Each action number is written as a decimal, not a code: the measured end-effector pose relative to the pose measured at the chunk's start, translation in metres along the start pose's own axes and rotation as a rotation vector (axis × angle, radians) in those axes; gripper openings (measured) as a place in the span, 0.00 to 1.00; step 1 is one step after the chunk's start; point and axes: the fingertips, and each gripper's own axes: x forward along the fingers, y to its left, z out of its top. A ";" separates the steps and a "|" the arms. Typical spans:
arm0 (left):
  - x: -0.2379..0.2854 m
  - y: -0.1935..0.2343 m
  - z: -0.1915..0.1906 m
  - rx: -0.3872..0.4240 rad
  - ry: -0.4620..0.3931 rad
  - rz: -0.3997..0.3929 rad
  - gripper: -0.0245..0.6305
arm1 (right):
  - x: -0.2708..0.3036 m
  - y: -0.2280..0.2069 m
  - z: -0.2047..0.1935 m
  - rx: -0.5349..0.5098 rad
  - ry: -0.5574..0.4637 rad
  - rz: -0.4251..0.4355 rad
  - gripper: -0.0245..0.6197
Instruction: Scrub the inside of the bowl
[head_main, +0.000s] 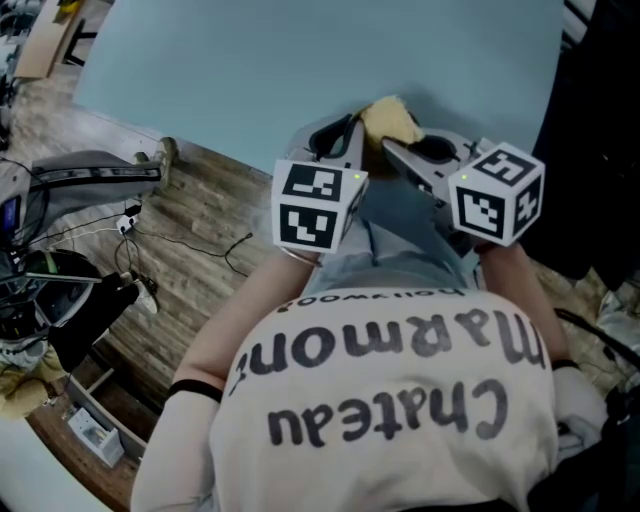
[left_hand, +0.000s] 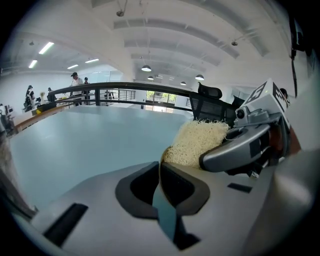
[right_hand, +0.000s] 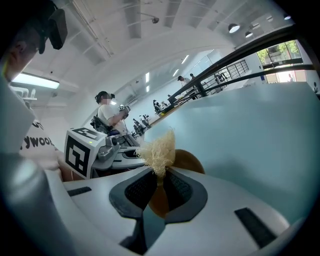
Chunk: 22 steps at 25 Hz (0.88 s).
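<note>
Bowl (right_hand: 189, 161): brown and thin-walled, at the near edge of the table (head_main: 300, 60), just in front of the person and between the two tools. From above it is almost wholly hidden under them. I cannot tell whether it rests on the table or is lifted off it.

Left gripper (left_hand: 160, 174): jaws drawn nearly together on the bowl's rim, which shows edge-on as a thin strip between the pads. Only the rim is held.

Scrubber (left_hand: 195, 142): a pale yellow fibre pad, touching the rim on its right side, just past the left jaws.

Right gripper (right_hand: 160, 172): jaws closed on the scrubber. A frayed tuft stands up out of them, with the bowl's brown curve right behind it.

Table: pale blue-green and bare beyond the tools. There are cables and gear on the wood floor to the left. Other people stand at benches far off.

Step in hand, as I judge it: the scrub itself, at or just inside the rim. One tool steadies the bowl and the other brings the pad to it. Which face the pad is on I cannot make out.

Next move calls for:
- A firm pinch from the left, since a thin rim could twist out under sideways load.
- The right sweeping the pad down and round the inner wall with modest pressure.
- The bowl turned as needed to reach the unscrubbed parts.
</note>
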 end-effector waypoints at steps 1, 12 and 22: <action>0.000 0.000 0.000 0.019 0.001 0.005 0.07 | 0.001 0.000 0.000 -0.010 0.005 -0.004 0.13; -0.005 0.002 0.005 0.077 -0.007 0.012 0.07 | 0.000 -0.006 0.001 0.030 0.001 -0.044 0.13; -0.009 0.003 0.005 0.130 -0.018 0.034 0.07 | -0.006 -0.016 -0.006 0.133 -0.014 -0.095 0.13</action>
